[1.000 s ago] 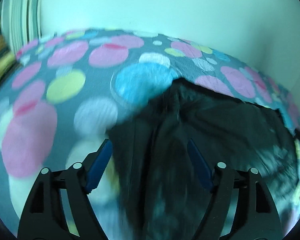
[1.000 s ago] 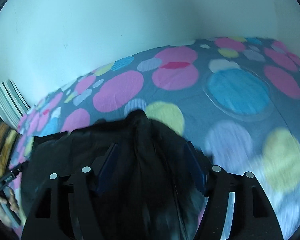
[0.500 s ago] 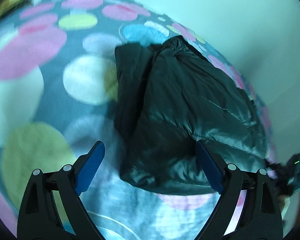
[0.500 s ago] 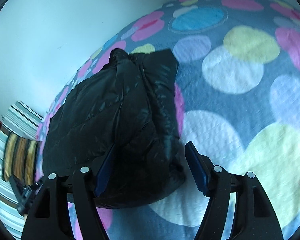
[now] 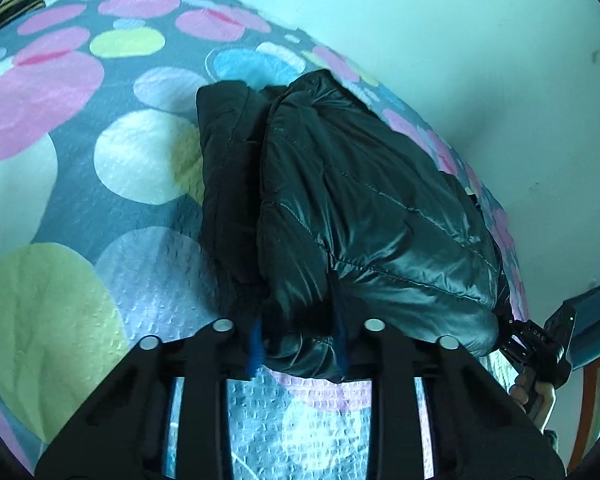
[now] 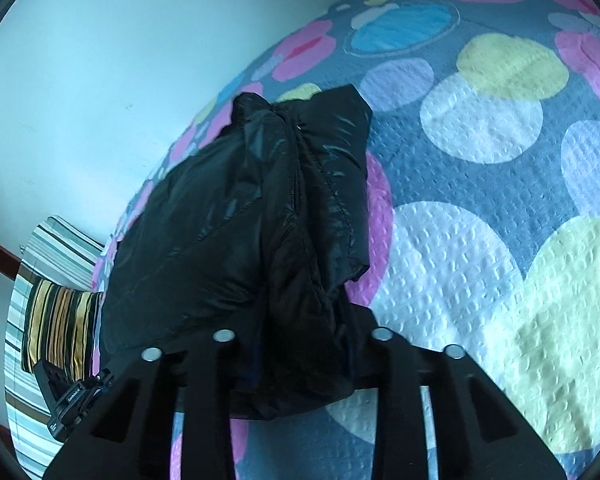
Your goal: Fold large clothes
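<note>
A black quilted puffer jacket [image 5: 364, 208], folded into a thick bundle, lies on a grey bedspread [image 5: 60, 208] printed with pink, yellow, white and blue circles, filling the centre of both wrist views. At the bottom centre of the left view, the left gripper [image 5: 298, 344] has its blue-padded fingers [image 5: 255, 346] drawn in tight on the near edge of the jacket. In the right view, the right gripper [image 6: 304, 360] likewise pinches a bunched fold at lower centre. A striped pillow [image 6: 56, 320] sits at the lower left there, against the pale wall [image 6: 100, 60].
</note>
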Motion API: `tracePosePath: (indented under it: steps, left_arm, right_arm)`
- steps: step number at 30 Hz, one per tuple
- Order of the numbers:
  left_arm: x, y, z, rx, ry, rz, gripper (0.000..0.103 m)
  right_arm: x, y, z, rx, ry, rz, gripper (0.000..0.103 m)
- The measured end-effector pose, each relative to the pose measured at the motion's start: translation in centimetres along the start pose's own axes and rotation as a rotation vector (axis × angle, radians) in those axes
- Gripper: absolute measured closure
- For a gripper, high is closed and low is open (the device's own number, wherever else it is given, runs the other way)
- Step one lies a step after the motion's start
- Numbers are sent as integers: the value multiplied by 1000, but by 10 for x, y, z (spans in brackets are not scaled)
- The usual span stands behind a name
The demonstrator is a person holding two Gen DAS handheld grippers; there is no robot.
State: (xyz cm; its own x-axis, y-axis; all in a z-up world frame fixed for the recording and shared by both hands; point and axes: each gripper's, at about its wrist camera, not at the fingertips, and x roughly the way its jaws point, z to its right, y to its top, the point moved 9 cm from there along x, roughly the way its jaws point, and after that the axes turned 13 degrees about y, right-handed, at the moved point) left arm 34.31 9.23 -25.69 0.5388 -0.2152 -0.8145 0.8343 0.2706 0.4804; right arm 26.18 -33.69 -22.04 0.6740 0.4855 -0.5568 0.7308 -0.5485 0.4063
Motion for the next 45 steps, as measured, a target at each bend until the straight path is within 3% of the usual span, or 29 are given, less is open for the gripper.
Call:
tracePosePath:
  steps: [8, 13, 24, 31, 34, 36, 38, 41, 45]
  left_arm:
    - [-24, -17, 0, 21, 14, 20, 83]
    - [-55, -50, -4, 2, 11, 18, 83]
    - [-120, -140, -21, -17, 12, 13, 83]
    - [-124, -161, -30, -27, -2, -2, 81]
    - [-123, -160, -36, -34, 19, 4, 68]
    - [-124, -162, -43, -80, 25, -4, 51]
    - [-126, -166, -51, -132, 10, -15, 45]
    - [-127, -168, -58, -168, -6, -28, 41]
    - [-134, -167, -59, -143, 24, -4, 38]
  right_arm:
    - [-23, -11, -9, -13, 3, 18, 81]
    - [-45, -27, -8, -12, 14, -3, 81]
    - [-118, -106, -3, 2, 16, -54, 81]
    - [-130, -132, 5, 10, 17, -65, 79]
    - [-130, -132, 7, 22, 27, -62, 76]
    - [-134, -133, 8, 34, 28, -57, 67]
    - [-139, -134, 11, 58, 21, -45, 61]
    - [-147, -135, 14, 72, 18, -32, 60]
    - [-160, -126, 13, 51, -21, -2, 60]
